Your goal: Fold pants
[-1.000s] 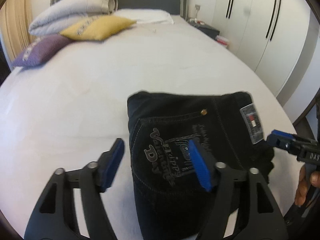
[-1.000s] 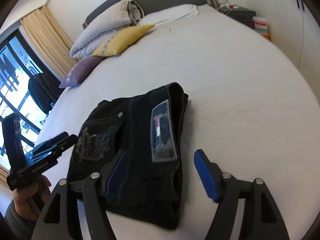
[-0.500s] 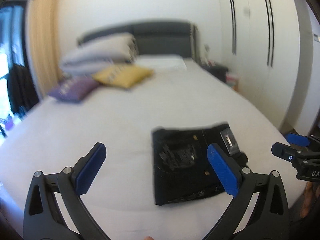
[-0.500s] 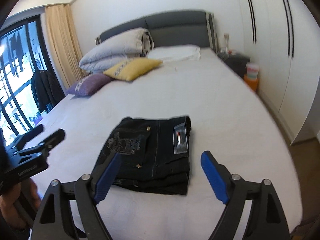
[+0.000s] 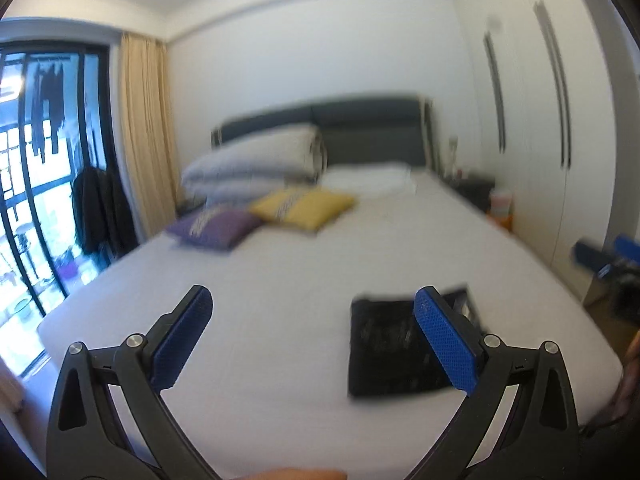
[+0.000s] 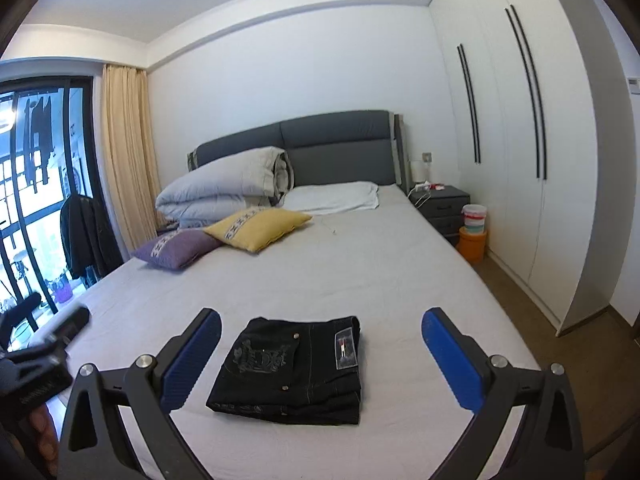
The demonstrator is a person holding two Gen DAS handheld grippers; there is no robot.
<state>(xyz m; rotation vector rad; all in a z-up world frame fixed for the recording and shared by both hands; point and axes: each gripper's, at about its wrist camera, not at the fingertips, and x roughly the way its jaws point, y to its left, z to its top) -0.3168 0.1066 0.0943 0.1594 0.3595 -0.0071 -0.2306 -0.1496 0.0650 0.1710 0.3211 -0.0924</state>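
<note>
White bedsheet fills the near bed. Both the left gripper and right gripper have pulled up and away, the right's jaws still widening, the left's spread wide, nothing between them. Black jeans lie folded compactly near the foot; folding looks finished. Beyond, yellow cushion.

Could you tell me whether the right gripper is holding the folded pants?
No, the right gripper stands wide with nothing between its pads, while the folded pants lie flat on the bed beyond.
</note>
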